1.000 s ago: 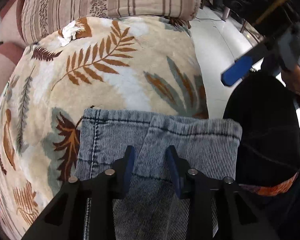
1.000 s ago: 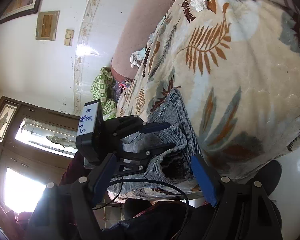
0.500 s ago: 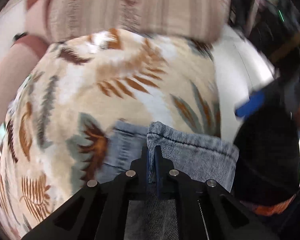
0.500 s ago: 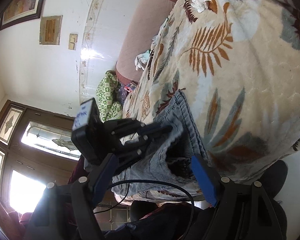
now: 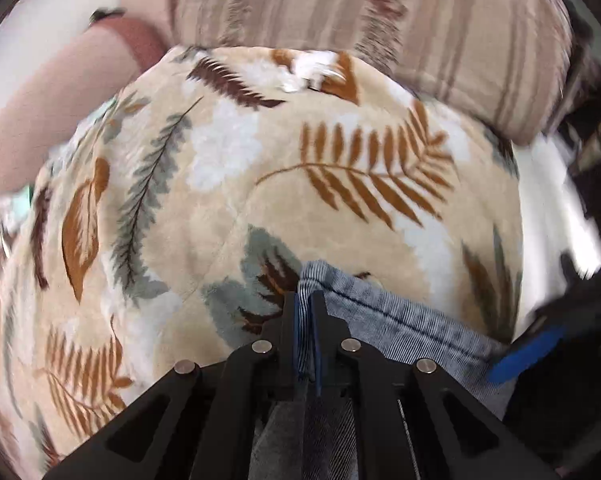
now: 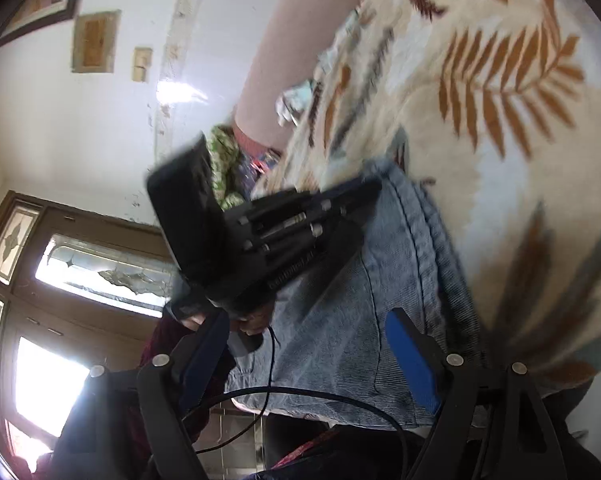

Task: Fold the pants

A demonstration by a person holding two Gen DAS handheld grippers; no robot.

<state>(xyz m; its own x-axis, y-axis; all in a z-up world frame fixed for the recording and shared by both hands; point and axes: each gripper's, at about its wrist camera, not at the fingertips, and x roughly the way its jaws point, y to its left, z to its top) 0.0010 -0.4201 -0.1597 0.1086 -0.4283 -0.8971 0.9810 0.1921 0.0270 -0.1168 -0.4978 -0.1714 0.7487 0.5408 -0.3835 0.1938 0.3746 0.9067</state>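
Two tongs at the denim hem, one gripping, one wide

Left tongs [image 5: 305,312] pinch the folded edge of the denim pants [image 6: 384,280], which lie on the leaf-print blanket [image 5: 228,184]. Right tongs [image 6: 308,344] gape wide and empty over the denim, whose hem runs sideways from the left tongs toward them.
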